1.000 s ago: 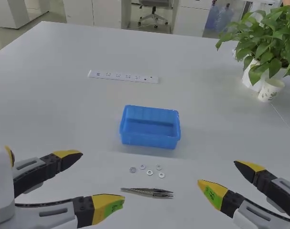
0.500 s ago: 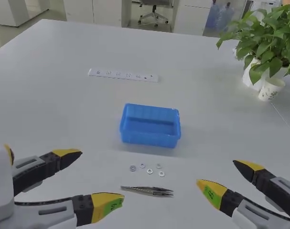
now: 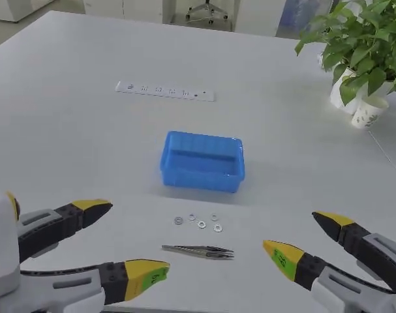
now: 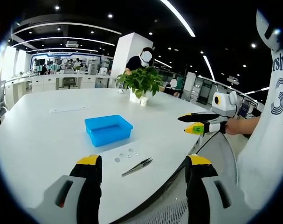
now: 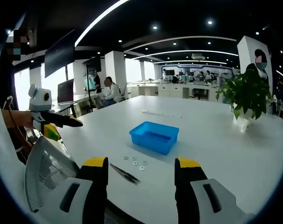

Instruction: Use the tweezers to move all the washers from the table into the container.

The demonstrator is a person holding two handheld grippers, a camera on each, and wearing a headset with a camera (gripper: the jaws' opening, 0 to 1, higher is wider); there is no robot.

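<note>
Several small metal washers [image 3: 199, 222] lie in a loose cluster on the white table, just in front of the blue container [image 3: 201, 161]. Metal tweezers [image 3: 198, 251] lie flat a little nearer to me than the washers. My left gripper [image 3: 129, 238] hovers open at the lower left, and my right gripper [image 3: 305, 236] hovers open at the lower right; neither touches anything. In the left gripper view the container [image 4: 108, 129], washers [image 4: 126, 153] and tweezers [image 4: 137, 166] lie ahead of the open left gripper [image 4: 143, 162]. The right gripper view shows the container [image 5: 155, 136], washers [image 5: 135, 163] and tweezers [image 5: 125, 174].
A white power strip [image 3: 164, 91] lies beyond the container. A potted plant [image 3: 362, 45] and a paper cup [image 3: 367, 111] stand at the far right. The table edge runs near me, with a mesh chair [image 5: 48, 175] below it. People sit and stand in the background.
The head camera tilted, so everything sits slightly lower and left in view. Both grippers stay open and apart, and the tweezers, washers and container have not moved on the table.
</note>
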